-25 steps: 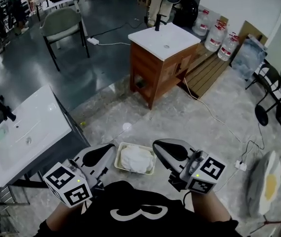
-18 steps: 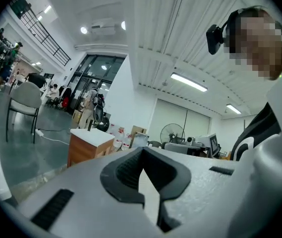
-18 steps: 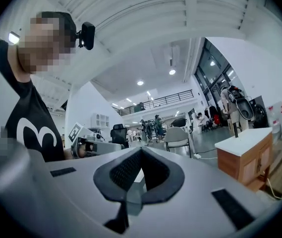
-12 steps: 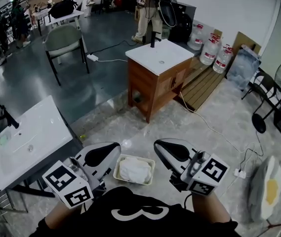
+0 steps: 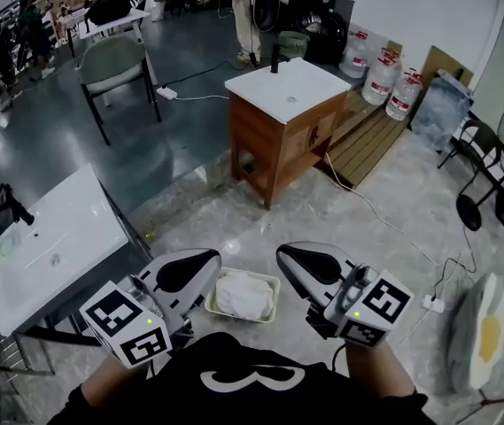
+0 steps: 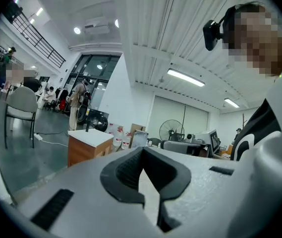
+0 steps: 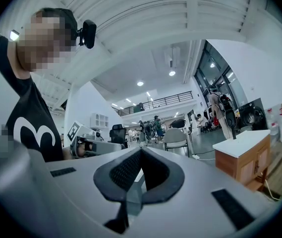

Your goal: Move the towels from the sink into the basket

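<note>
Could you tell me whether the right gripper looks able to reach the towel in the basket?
Probably yes: the towel lies uncovered in the basket, below and beside the right gripper, nothing between. Its shut jaws must open first.

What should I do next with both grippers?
Probably turn to the white sink at left and check it for more: left gripper and right gripper are both shut and empty, and the basket on the floor already holds a white towel.

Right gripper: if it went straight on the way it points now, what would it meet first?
Nothing close: the right gripper has the left gripper left of its line and the wooden sink cabinet right of it. Farther off, the grey chair stands almost in line, probably first; depth is unclear.
</note>
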Tool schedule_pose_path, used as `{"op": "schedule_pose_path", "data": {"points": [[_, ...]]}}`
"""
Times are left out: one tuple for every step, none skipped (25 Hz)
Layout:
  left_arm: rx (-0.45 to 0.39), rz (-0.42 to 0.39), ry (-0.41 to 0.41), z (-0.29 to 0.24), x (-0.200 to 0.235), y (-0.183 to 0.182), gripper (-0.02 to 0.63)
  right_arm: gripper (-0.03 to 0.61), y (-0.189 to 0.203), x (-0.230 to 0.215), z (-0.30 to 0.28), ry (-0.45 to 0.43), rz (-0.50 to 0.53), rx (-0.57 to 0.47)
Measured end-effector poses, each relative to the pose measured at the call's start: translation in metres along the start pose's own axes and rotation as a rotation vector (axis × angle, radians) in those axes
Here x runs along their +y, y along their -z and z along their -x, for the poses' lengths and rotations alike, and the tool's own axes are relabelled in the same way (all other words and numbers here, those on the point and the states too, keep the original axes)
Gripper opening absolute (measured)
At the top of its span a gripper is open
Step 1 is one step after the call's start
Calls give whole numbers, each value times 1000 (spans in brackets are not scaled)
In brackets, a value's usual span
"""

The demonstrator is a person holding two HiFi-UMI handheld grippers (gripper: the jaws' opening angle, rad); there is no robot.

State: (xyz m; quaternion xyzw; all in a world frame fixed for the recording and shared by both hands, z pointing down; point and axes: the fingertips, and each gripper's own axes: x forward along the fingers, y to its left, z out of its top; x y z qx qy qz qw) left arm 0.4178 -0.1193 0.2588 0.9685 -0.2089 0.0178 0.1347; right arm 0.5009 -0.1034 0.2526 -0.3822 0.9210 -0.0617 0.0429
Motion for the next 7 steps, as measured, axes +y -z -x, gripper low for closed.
{"op": "schedule_pose_path", "data": {"points": [[4, 1, 0, -3, 2, 1, 5, 3, 0, -3, -1, 2, -1, 0], [9, 2, 1, -6, 3, 2, 5, 3, 1, -6, -1, 5, -2, 0], [12, 2, 3, -8, 4, 3, 5, 3, 2, -8, -1, 8, -1, 1], [15, 1, 5, -11, 5, 4, 5, 3, 3, -10, -1, 10, 0, 3], [18, -1, 8, -13, 6, 6, 5, 3, 4, -12, -1, 13, 1, 5], [20, -5, 10, -15, 7, 7, 5, 3, 5, -13, -1, 16, 2, 6], [22, -8, 12, -17, 7, 8, 5, 3, 6, -15, -1, 18, 3, 7]]}}
